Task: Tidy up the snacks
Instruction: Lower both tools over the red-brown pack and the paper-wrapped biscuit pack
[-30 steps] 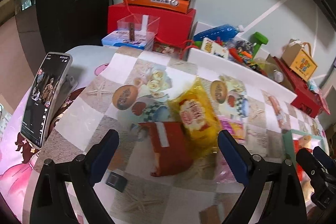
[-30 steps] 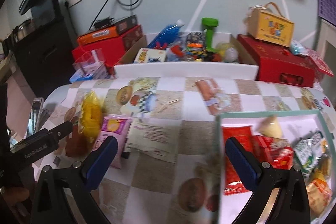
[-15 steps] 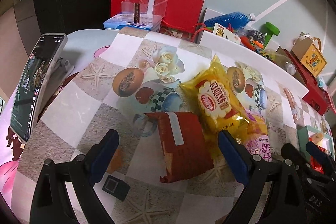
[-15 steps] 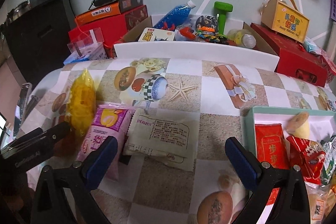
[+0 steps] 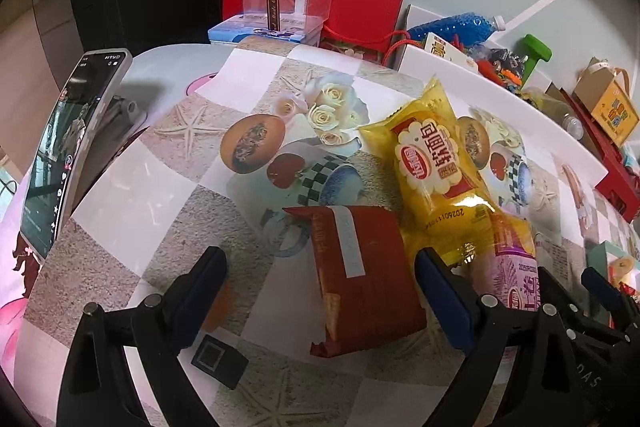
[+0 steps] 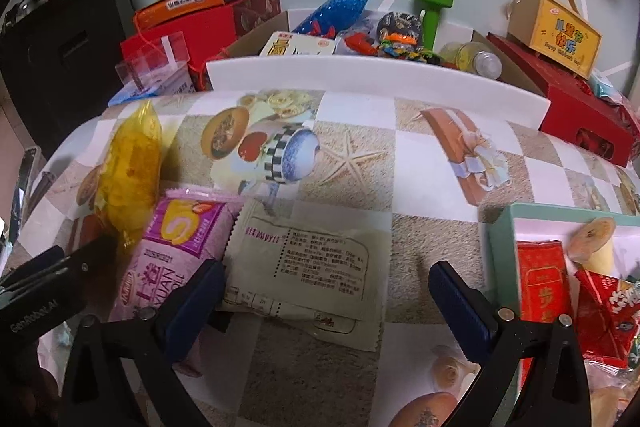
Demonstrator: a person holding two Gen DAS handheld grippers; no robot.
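Several snack packets lie on the patterned tablecloth. My left gripper point(image 5: 320, 263) is open, and a red-brown packet point(image 5: 360, 279) lies on the cloth between its fingers, untouched. A yellow bread packet point(image 5: 436, 163) and a pink roll-cake packet point(image 5: 516, 267) lie just to its right. My right gripper point(image 6: 326, 273) is open over a pale green packet point(image 6: 308, 267), with the pink packet point(image 6: 172, 255) beside its left finger. A teal-rimmed tray point(image 6: 500, 239) at the right holds several red snack packets. Each gripper shows at the edge of the other's view.
A phone on a stand point(image 5: 68, 147) leans at the table's left edge. A small black square block point(image 5: 218, 359) lies near my left finger. A white box of toys point(image 6: 376, 75), red boxes point(image 6: 580, 111) and a yellow gift box point(image 6: 556, 35) line the back.
Both grippers have come down toward the table. The right one has shifted left from the tray to over the pale green packet. Neither has closed.
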